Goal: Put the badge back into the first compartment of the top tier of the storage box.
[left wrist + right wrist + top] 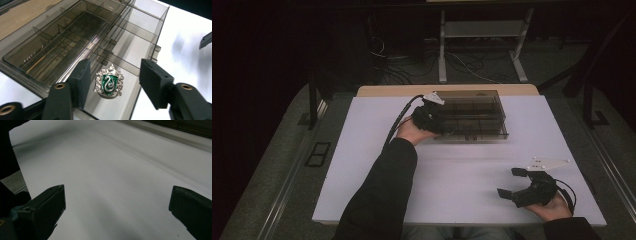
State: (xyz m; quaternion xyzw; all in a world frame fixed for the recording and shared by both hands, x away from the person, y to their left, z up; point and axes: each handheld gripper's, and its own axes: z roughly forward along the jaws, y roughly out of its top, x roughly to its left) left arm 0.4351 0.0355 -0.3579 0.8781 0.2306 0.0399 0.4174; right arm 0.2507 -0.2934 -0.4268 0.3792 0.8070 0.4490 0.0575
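The left hand-held gripper is spread so the badge stays in the box at the counter's back edge.

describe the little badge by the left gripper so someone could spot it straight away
On the white table stands a smoky clear divider box. In its near corner compartment, between the left gripper's open jaws, lies the badge: a silver crest with a green shield bearing a silver snake, the one coloured thing there.

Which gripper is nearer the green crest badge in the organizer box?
Left. The left gripper is at the organizer box, its jaws apart on either side of the green crest badge lying in a compartment. The right gripper rests open at the table's near right, well away.
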